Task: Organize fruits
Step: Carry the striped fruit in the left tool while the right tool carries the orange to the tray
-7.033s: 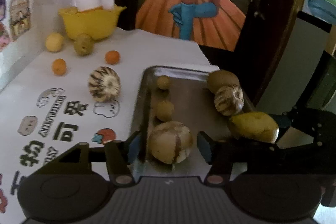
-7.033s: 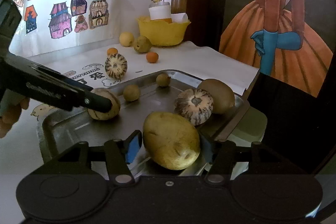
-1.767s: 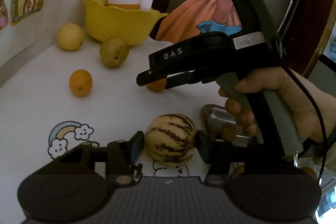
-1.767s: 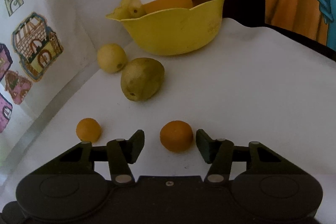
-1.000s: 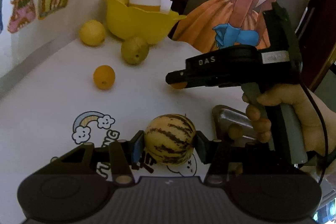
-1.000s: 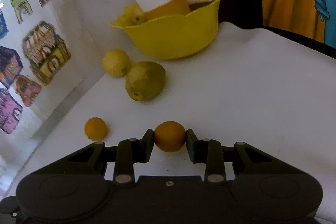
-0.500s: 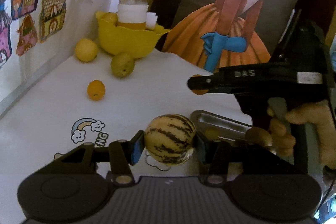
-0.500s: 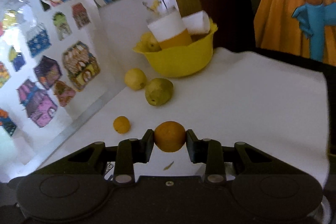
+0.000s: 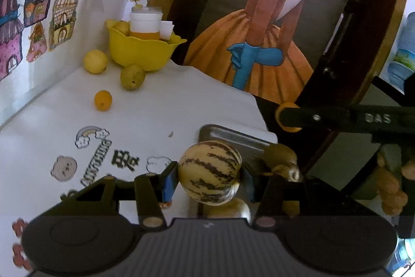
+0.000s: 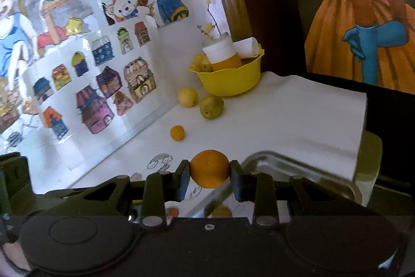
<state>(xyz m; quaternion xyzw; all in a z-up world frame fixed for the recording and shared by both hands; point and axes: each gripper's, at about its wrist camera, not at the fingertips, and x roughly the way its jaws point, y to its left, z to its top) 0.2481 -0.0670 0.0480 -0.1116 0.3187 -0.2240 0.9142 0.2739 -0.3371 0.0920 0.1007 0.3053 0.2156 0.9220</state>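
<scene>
My left gripper (image 9: 208, 177) is shut on a cream melon with dark stripes (image 9: 209, 171), held in the air over the near corner of the metal tray (image 9: 233, 138). My right gripper (image 10: 209, 173) is shut on a small orange (image 10: 209, 168), lifted above the tray's rim (image 10: 298, 162). In the left wrist view the right gripper (image 9: 288, 117) shows side-on at the right with the orange (image 9: 284, 108) at its tip, a hand (image 9: 391, 186) below it. Brown fruits (image 9: 281, 155) lie in the tray behind the melon.
On the white table stay a small orange (image 9: 103, 100), a green pear-like fruit (image 9: 132, 76) and a yellow lemon (image 9: 95, 61). A yellow bowl (image 9: 141, 49) holding a jar stands in the back corner. Sticker-covered wall on the left; a large painting behind.
Both grippers have pulled back and risen with their fruit. The right gripper carried the orange off the table towards the tray; the melon in the left gripper now hangs over the tray corner.
</scene>
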